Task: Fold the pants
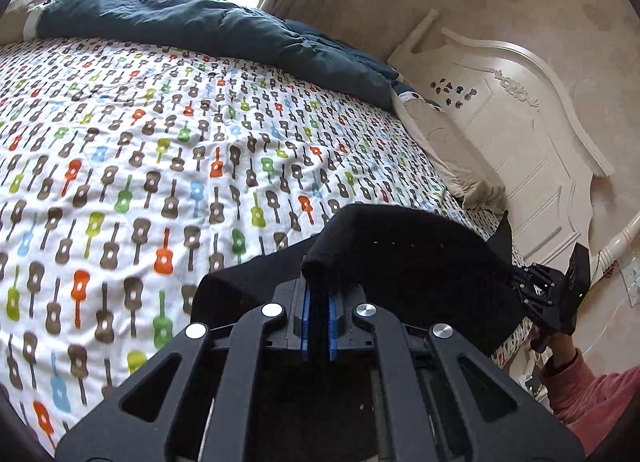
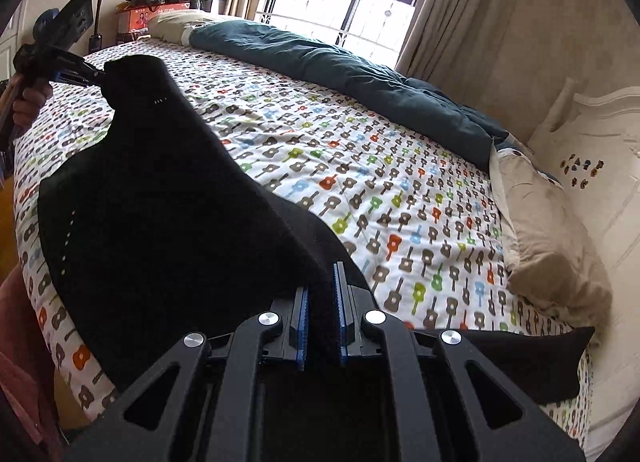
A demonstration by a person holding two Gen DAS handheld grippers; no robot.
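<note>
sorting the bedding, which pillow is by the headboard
The beige pillow nearest the white headboard; the other pillow lies at the far end, past the teal duvet.

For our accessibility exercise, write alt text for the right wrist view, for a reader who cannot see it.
The right gripper is clamped on an edge of black pants, stretched across to the left gripper, which grips the far end. Beneath lies a bed with a guitar-print cover, a teal duvet along its window side and a beige pillow by the white headboard.
</note>
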